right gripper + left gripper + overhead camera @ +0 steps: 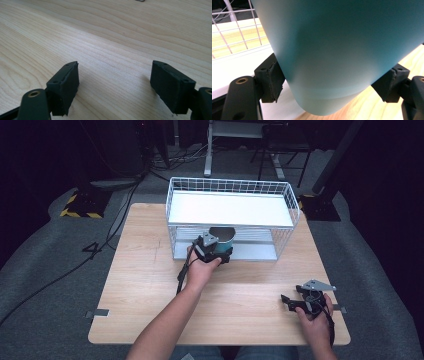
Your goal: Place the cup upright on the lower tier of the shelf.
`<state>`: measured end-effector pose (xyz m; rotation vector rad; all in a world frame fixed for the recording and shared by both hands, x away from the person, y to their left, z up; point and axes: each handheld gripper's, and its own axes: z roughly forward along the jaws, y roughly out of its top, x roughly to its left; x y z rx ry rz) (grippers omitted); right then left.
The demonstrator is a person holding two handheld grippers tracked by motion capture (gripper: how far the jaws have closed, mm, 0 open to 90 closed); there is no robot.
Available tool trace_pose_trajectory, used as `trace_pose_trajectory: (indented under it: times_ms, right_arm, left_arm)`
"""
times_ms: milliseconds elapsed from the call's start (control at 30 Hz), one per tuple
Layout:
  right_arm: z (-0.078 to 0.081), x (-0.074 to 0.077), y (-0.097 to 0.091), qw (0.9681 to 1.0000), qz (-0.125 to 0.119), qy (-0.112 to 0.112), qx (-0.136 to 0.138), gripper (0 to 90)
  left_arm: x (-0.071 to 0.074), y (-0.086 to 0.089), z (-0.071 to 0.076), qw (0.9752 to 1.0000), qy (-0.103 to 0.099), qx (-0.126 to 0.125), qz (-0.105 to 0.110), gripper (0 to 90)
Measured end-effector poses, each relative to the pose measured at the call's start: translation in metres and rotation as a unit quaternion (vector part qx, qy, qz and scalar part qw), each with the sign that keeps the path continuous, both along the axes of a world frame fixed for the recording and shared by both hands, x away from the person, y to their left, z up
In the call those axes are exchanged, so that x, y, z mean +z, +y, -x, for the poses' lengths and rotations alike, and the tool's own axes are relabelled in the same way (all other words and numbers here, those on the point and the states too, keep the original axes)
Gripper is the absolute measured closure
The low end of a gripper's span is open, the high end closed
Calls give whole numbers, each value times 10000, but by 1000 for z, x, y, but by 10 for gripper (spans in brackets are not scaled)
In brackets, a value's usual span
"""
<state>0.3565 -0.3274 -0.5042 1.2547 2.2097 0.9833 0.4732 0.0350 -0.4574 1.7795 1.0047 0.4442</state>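
Teal cup [337,55] pinched in left gripper [214,248] at rack's [230,210] open front; right gripper [115,85] spread.

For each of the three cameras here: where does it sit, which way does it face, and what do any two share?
High view: above the person's side, facing forward and down on the table; forearms, both hand-held grippers.
Left gripper view: on the left hand-held gripper, facing the teal cup it clamps by the wire rack.
Right gripper view: on the right hand-held gripper, open, facing bare wood.
Shared: cup and rack, high and left views.
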Motion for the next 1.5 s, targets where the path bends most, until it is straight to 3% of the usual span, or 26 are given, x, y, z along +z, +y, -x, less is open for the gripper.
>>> trace_pose_trajectory:
  times_ms: [100, 467, 567, 667, 833, 1000, 1033, 1067, 1100, 1167, 1233, 1500]
  right_arm:
    - [0, 0, 0, 10000, 0, 2, 0, 235]
    - [-1, 0, 0, 10000, -3, -8, 12, 235]
    - [0, 0, 0, 10000, 2, -3, -4, 234]
    - [-1, 0, 0, 10000, -4, 1, -7, 234]
    - [-1, 0, 0, 10000, -3, 1, -9, 234]
    - [-1, 0, 0, 10000, -1, 1, -8, 234]
    - [-1, 0, 0, 10000, -2, 1, -8, 234]
    - [-1, 0, 0, 10000, -2, 0, -9, 234]
    - [-1, 0, 0, 10000, -2, 1, -9, 234]
    - [-1, 0, 0, 10000, -1, 0, -9, 234]
    - [-1, 0, 0, 10000, -2, 0, -8, 234]
    - [-1, 0, 0, 10000, -1, 0, -8, 234]
  left_arm:
    - [-3, -5, -5, 9999, -28, 119, 35, 220]
    - [-15, -19, -22, 9998, -59, 194, 10, 219]
    - [-17, -23, -27, 9992, -30, 387, 54, 219]
    - [-19, -24, -32, 9984, -63, 554, -54, 219]
    - [-23, -25, -39, 9982, -30, 593, -6, 219]
    - [-26, -25, -42, 9976, -3, 685, -129, 218]
    - [-27, -24, -42, 9967, -55, 763, -258, 218]
    - [-27, -25, -42, 9968, 4, 777, -177, 218]
    - [-28, -25, -43, 9964, -25, 811, -255, 218]
    - [-29, -26, -45, 9983, 26, 546, -191, 218]
    - [-30, -28, -44, 9973, 48, 699, -205, 216]
    - [-32, -28, -45, 9978, 85, 588, -286, 213]
